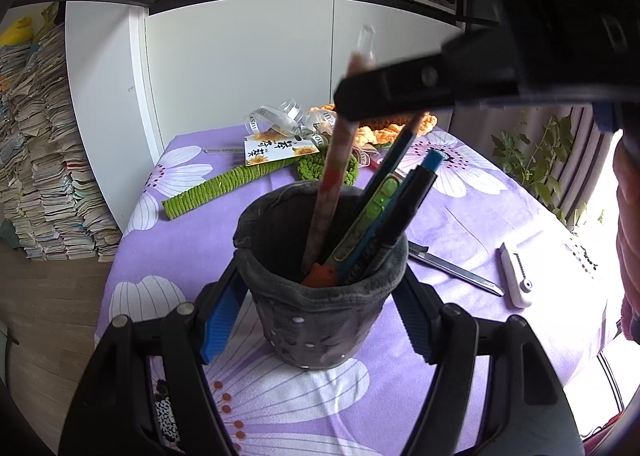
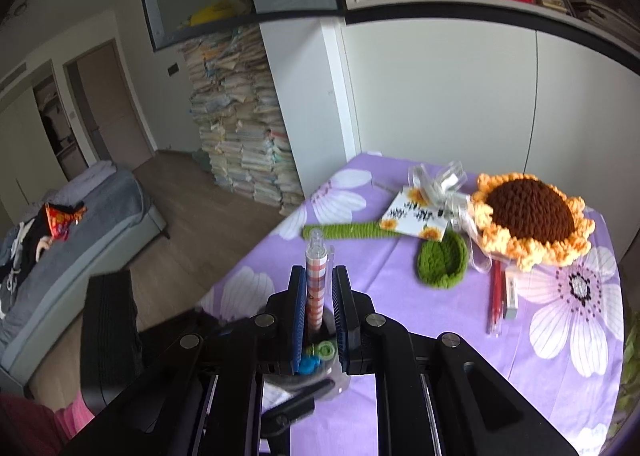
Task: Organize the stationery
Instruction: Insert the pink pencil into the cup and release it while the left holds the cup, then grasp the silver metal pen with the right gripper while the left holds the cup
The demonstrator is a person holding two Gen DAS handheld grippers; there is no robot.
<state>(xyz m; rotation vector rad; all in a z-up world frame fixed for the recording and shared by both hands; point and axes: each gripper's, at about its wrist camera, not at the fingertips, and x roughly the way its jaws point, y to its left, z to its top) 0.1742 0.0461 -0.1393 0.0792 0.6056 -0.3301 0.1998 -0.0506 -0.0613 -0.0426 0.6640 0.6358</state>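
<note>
Holder (image 1: 320, 296), a dark perforated pen cup w/ a grey cloth liner, sits on the purple floral tablecloth (image 1: 168, 256) b/w the left gripper (image 1: 316, 320) fingers, which are spread to either side of its wall. Can't tell if the blue pads (image 1: 224, 316) actually touch it; prob. there to steady the cup during loading.

Inside, roughly 4 pens lean toward the right rim, plus 1 orange item low down, type unclear.

Above the cup, the right gripper (image 2: 319, 312) is pinching 1 plaid-pattern pen (image 2: 316, 284) w/ a clear cap, pads pressed on its upper barrel, lower end already inside the cup. Held upright, likely so it drops in clean.

Right of the cup: 1 dark utility knife (image 1: 456, 270) and 1 white one (image 1: 516, 280) lie loose. By the crochet sunflower (image 2: 532, 220): a couple of red pens (image 2: 496, 296) and 1 small eraser-like block, so sorting looks about half done.
</note>
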